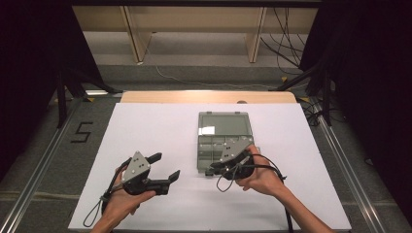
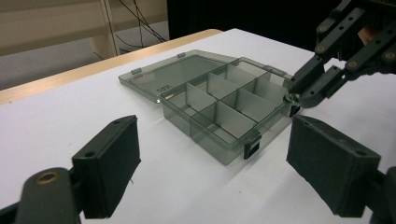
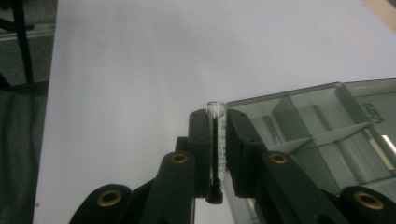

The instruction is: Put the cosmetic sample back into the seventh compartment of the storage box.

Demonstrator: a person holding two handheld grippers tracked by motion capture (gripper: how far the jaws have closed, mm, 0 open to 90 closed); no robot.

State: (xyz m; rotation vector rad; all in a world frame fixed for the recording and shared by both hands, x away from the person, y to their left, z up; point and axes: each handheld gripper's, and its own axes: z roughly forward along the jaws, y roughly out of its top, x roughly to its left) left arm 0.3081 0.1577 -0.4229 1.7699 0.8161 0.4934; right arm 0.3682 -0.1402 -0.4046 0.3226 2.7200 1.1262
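A smoky-grey compartment box (image 1: pixel 209 145) lies open at the middle of the white table, lid flat toward the far side; its cells (image 2: pixel 219 105) look empty. My right gripper (image 1: pixel 214 171) hovers at the box's near left corner, shut on a small clear tube (image 3: pixel 216 112) with a dark core, held upright between the pads. The box's corner (image 3: pixel 327 135) sits just right of those jaws. My left gripper (image 1: pixel 165 166) rests to the left of the box, open, with nothing between its pads (image 2: pixel 112 168). The left gripper view has the right gripper (image 2: pixel 317 84) over the box's right edge.
The white sheet (image 1: pixel 145 126) has bare room left of and in front of the box. A wooden table edge (image 1: pixel 209 97) runs along the far side. Beyond it stand shelf legs (image 1: pixel 138 39) and loose cables (image 1: pixel 286 43). A "5" mark (image 1: pixel 81 132) is on the floor at left.
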